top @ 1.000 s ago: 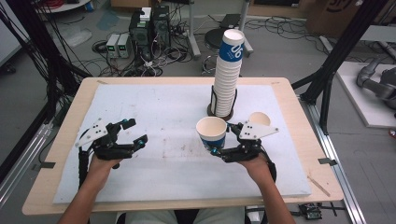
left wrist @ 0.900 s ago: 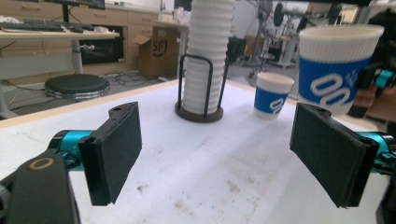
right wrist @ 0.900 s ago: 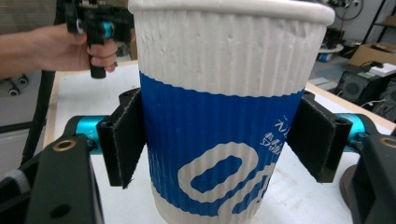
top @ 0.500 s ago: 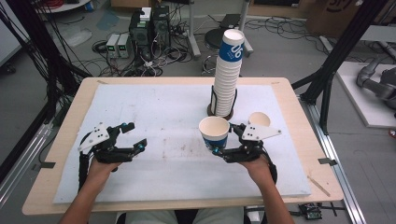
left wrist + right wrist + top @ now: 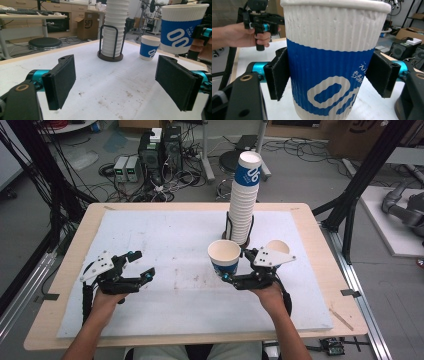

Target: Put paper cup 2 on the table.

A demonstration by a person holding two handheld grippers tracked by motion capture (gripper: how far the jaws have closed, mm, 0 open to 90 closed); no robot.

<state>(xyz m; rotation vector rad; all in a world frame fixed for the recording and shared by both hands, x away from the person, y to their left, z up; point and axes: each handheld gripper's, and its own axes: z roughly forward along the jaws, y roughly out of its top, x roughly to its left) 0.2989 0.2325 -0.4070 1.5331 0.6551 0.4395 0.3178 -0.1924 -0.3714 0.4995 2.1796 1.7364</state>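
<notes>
The right gripper (image 5: pixel 231 270) has a blue-and-white paper cup (image 5: pixel 224 257) pinched between its two fingers (image 5: pixel 277 75), holding it upright just above the tabletop (image 5: pixel 165 235), in front of the tall stack of cups (image 5: pixel 243 195) in its wire holder (image 5: pixel 239 231). In the right gripper view the black pads sit on opposite sides of the cup's blue band, about halfway up the wall, below the ribbed white collar.

The cup looks empty, so I'd judge it very light. Weight is not the worry; crushing is. The wall is thin paper with a ribbed sleeve, stiff enough to keep its round shape under a gentle squeeze but likely to buckle into an oval if pressed harder. The ribbing and the felt-like pads should give good friction, so a light grip ought to hold. The mid-wall hold seems sensible: nearer the rolled rim the cup is stiffer, and nearer the base it is narrower.

Another cup (image 5: pixel 278 248) stands on the tabletop just to the right of the holder.

The left gripper (image 5: pixel 136 270) hovers over the left part of the tabletop with its fingers (image 5: pixel 61 80) spread wide and nothing between them, well apart from the held cup.
</notes>
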